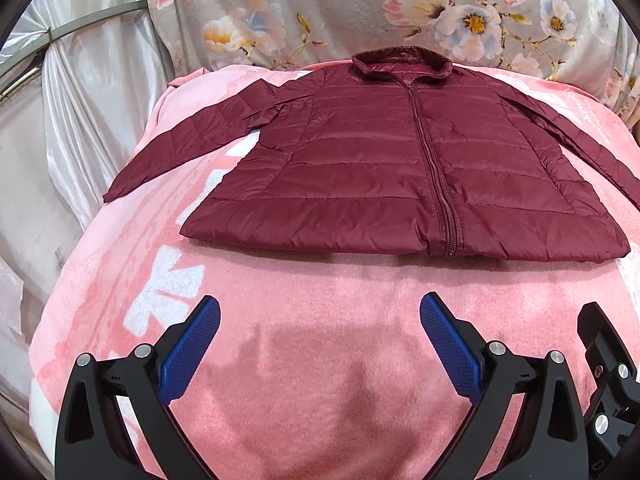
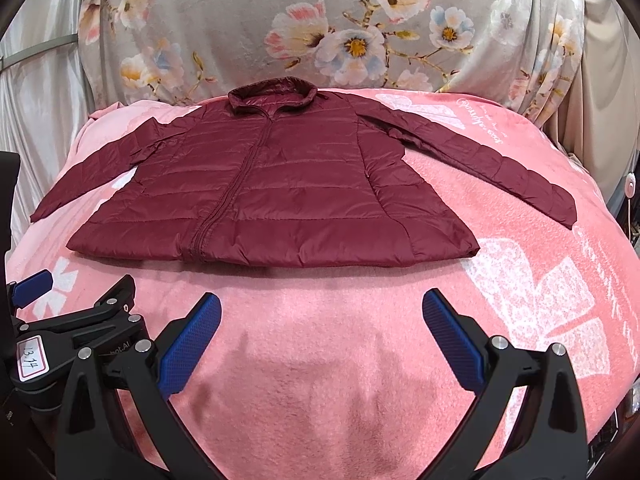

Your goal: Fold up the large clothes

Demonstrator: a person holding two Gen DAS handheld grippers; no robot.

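Observation:
A maroon quilted jacket (image 1: 400, 168) lies flat and zipped on a pink blanket (image 1: 320, 340), collar at the far side, both sleeves spread outward. It also shows in the right wrist view (image 2: 272, 192). My left gripper (image 1: 320, 312) is open and empty, above the blanket short of the jacket's hem. My right gripper (image 2: 322, 312) is open and empty, also short of the hem. The right gripper's body shows at the lower right of the left wrist view (image 1: 608, 380); the left gripper's body shows at the lower left of the right wrist view (image 2: 72, 328).
A grey floral cloth (image 2: 320, 28) covers the headboard behind the jacket. Shiny white curtain fabric (image 1: 88, 92) hangs at the left. The blanket carries white patterns (image 2: 552, 304) and drops off at both sides.

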